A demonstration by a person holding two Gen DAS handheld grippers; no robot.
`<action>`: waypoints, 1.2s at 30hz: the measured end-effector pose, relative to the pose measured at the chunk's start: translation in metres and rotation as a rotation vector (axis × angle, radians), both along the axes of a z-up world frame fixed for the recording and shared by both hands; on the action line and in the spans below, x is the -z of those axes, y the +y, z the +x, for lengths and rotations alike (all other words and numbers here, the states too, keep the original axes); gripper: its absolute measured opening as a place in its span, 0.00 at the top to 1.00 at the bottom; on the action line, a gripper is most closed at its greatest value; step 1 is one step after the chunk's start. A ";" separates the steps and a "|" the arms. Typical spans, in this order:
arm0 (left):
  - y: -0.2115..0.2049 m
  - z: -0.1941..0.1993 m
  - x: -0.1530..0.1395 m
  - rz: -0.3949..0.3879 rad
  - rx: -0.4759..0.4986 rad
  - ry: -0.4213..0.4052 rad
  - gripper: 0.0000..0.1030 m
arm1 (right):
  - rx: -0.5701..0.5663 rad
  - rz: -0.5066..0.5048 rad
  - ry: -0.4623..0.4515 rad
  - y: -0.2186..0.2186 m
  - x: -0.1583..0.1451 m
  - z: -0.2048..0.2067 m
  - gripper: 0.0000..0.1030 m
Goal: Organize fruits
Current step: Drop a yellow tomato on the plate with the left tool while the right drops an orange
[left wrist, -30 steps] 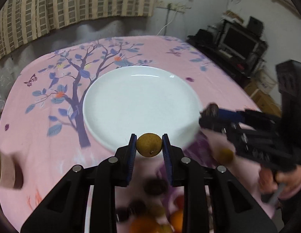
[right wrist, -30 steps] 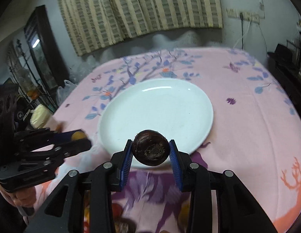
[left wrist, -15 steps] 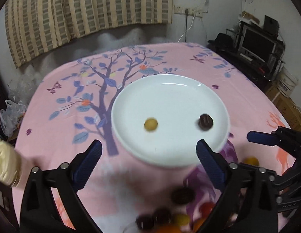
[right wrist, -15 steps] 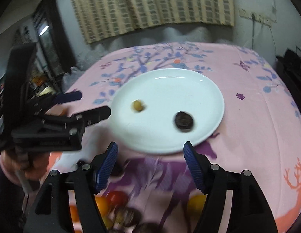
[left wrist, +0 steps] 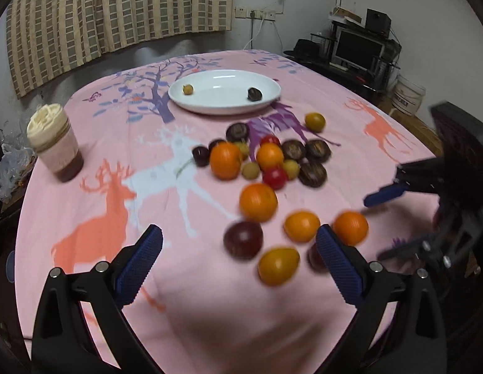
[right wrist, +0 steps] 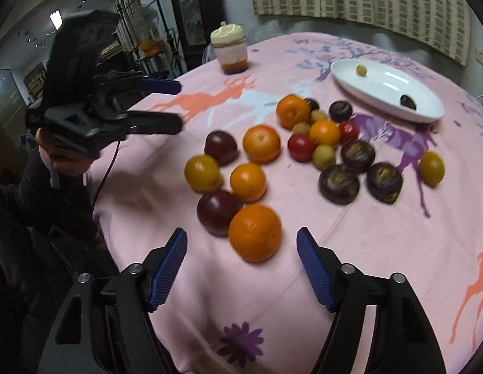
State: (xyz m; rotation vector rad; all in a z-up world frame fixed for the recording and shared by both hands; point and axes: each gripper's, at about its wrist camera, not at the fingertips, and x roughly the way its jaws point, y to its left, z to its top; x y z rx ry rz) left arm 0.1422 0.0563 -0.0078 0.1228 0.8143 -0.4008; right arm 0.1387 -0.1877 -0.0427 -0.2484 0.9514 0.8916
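Observation:
A white plate (left wrist: 210, 104) at the far side of the pink tablecloth holds a small yellow fruit (left wrist: 187, 89) and a dark round fruit (left wrist: 254, 93); the plate also shows in the right wrist view (right wrist: 375, 99). Several oranges, dark plums, red tomatoes and small yellow fruits lie loose nearer me, such as an orange (left wrist: 258, 202) and another orange (right wrist: 254, 233). My left gripper (left wrist: 238, 260) is open and empty, close to the near fruits. My right gripper (right wrist: 241, 268) is open and empty, just short of that orange.
A jar with a cream lid (left wrist: 54, 143) stands at the table's left side, also in the right wrist view (right wrist: 230, 51). A monitor and shelves (left wrist: 359, 50) stand beyond the far right corner. The table's near edge lies close below both grippers.
Both grippers let go of their fruits onto the plate, opened wide, and pulled back toward the near side, bringing the pile of loose fruit into view.

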 end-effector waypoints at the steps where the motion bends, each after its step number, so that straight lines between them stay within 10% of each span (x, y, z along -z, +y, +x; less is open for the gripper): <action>1: 0.004 -0.009 0.002 -0.016 0.000 -0.001 0.06 | -0.006 0.006 0.019 0.001 0.003 0.001 0.36; 7: 0.009 -0.033 0.011 -0.032 -0.003 0.015 0.06 | -0.034 0.063 0.128 -0.002 0.023 0.030 0.38; 12: -0.001 -0.033 0.024 -0.001 0.031 0.041 0.07 | 0.022 0.112 0.194 -0.017 0.034 0.050 0.64; 15: -0.006 -0.022 0.032 -0.018 0.041 0.075 0.28 | 0.065 0.134 0.217 -0.023 0.037 0.054 0.74; 22: -0.018 -0.004 0.050 -0.015 0.045 0.134 0.39 | 0.147 0.162 0.208 -0.022 0.034 0.061 0.39; 25: -0.021 0.002 0.055 -0.023 0.047 0.149 0.39 | 0.154 0.162 0.193 -0.015 0.033 0.067 0.42; 27: -0.021 0.006 0.059 -0.031 0.045 0.164 0.42 | 0.154 0.135 0.217 -0.009 0.038 0.070 0.65; 36: -0.028 0.009 0.056 -0.055 0.065 0.185 0.65 | 0.200 0.159 0.191 -0.029 0.020 0.065 0.65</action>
